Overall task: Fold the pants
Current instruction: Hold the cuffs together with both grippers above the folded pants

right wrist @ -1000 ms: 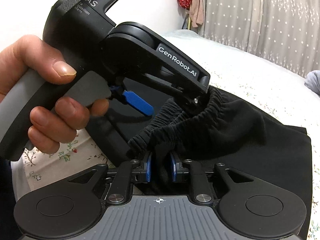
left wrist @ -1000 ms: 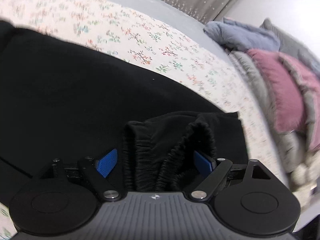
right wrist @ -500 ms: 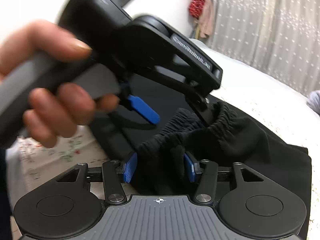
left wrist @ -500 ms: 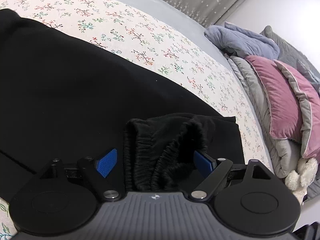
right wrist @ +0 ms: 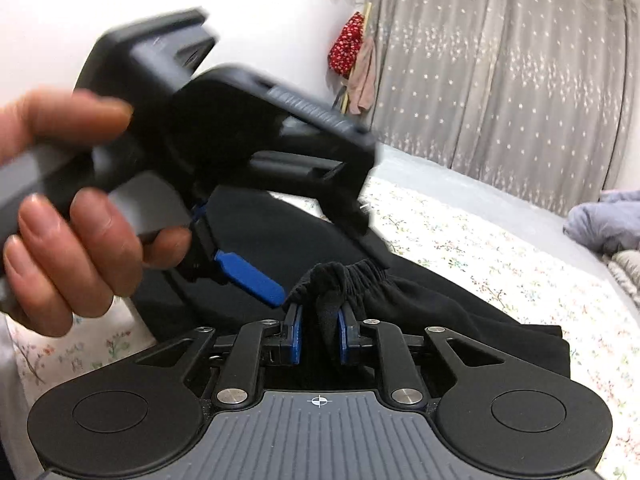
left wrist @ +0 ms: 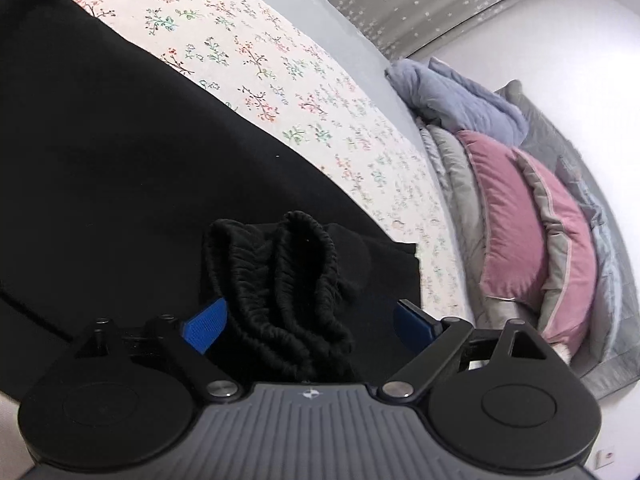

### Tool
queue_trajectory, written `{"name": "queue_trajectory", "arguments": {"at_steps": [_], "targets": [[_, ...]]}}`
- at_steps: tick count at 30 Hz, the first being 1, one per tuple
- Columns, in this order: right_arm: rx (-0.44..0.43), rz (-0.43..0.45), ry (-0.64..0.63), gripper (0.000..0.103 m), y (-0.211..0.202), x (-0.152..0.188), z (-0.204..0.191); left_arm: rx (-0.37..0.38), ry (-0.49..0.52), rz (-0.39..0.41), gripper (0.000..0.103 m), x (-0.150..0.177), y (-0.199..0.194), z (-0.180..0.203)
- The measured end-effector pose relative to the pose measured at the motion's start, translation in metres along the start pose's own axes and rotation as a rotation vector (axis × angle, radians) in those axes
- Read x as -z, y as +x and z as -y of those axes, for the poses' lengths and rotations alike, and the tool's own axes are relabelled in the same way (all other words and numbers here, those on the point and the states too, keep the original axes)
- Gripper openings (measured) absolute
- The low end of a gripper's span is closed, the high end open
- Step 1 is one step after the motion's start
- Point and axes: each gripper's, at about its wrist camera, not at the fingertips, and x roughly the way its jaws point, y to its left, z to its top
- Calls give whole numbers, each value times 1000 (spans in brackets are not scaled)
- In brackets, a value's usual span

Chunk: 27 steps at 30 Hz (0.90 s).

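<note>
Black pants (left wrist: pixel 120 152) lie spread on a floral bed sheet (left wrist: pixel 256 56). Their gathered elastic waistband (left wrist: pixel 280 280) bunches up between the wide-apart blue pads of my open left gripper (left wrist: pixel 308 320). In the right wrist view my right gripper (right wrist: pixel 318 336) has its pads close together on a fold of the black waistband (right wrist: pixel 344 276). The left gripper (right wrist: pixel 248 276), held by a hand, is blurred just above and left of it, with one blue finger beside the waistband.
Pink, grey and blue pillows and blankets (left wrist: pixel 520 208) are piled at the right end of the bed. Grey star-patterned curtains (right wrist: pixel 500 80) hang behind. A red garment (right wrist: pixel 346 48) hangs by the wall.
The right gripper opened half a second ago and has closed again on the waistband. The left gripper stayed open and has lifted and moved, blurred in the right wrist view. The waistband sags lower.
</note>
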Motion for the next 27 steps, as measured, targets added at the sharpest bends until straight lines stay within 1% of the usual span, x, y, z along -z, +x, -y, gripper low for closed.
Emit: {"name": "queue_trajectory", "arguments": {"at_steps": [3,6,8,10,12,14,15,18,20,21,23,25,27], "targets": [[13,12,-56,17,-4,2,-8,-19,28,0,103,0,8,4],[36,31,-66,17,-6,3,-10,-65,86,-24,102,3,10,7],[60,44,-77,16,-7,4,-11,-64,72,-36,101,3,1,5],[78,61,-75,16,-8,4,-9,-51,59,-21,102,2,-7,1],[78,69,-74,16,-8,3,-9,-29,39,-8,103,3,-8,-3],[75,62,-86,16,-6,4,-13,2,29,-38,103,5,0,-3],[71,54,-90,16,-2,9,-16,2,34,-39,103,6,3,-2],[58,33,-99,16,-2,13,-19,-41,62,-20,101,5,10,1],[56,29,-104,16,-8,13,-19,-51,46,-30,96,4,15,-4],[54,27,-107,16,-8,13,-20,-50,43,-40,90,3,19,-6],[47,19,-110,16,-13,14,-18,-56,61,-31,80,3,20,-5],[39,9,-117,16,-13,15,-18,-73,90,-18,63,3,19,-1],[34,0,-130,16,-12,15,-18,-85,113,-16,53,3,20,-1]]}}
